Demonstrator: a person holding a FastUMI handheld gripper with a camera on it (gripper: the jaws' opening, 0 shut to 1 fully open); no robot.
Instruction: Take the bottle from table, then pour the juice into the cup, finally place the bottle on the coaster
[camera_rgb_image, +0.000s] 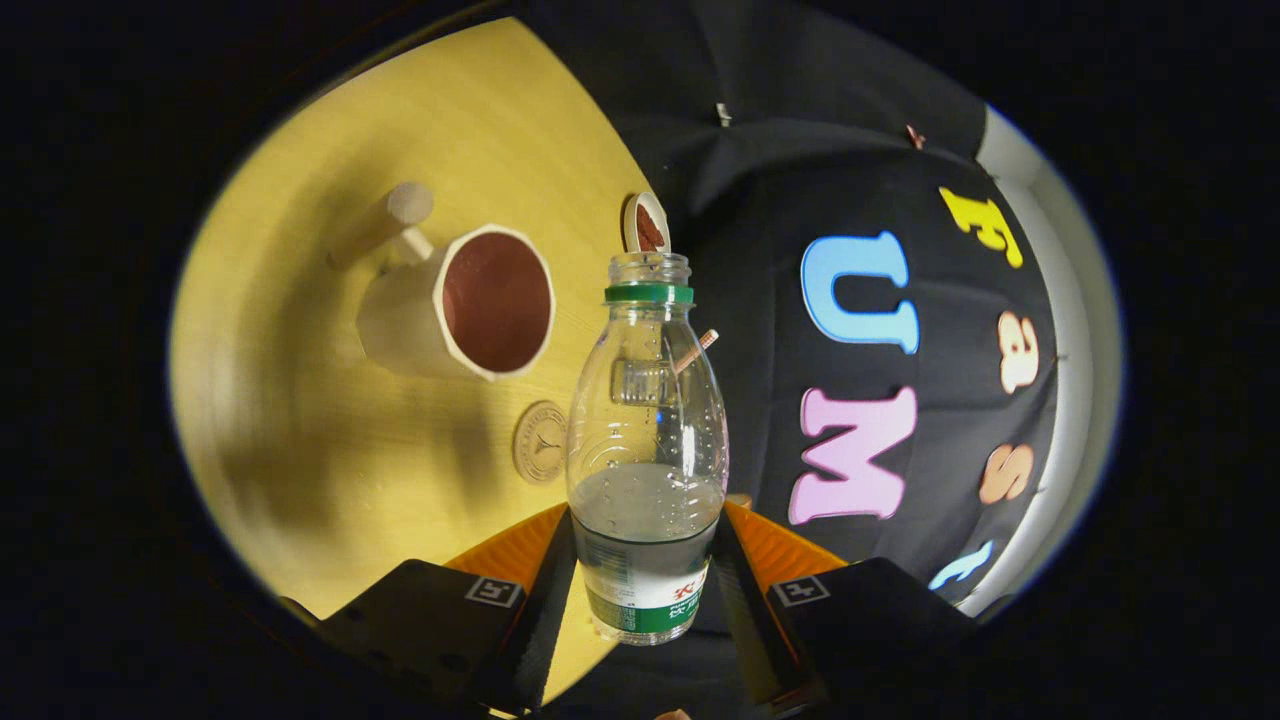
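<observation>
At the lower centre of the frame we see the bottle, clear plastic, without cap, with a green ring at its neck. It holds clear liquid up to about the lower half; the part above is empty, with some small drops on the inside wall. Left of it and higher in the frame stands the cup, pale outside and reddish-brown inside; we see no liquid in it. A small dish with brown inside shows just above the bottle's mouth. The round coaster lies on the yellow table, just left of the bottle and below the cup. The gripper holds the bottle: both fingers press on its lower body at the label, one on each side, only as far apart as the bottle is wide.
</observation>
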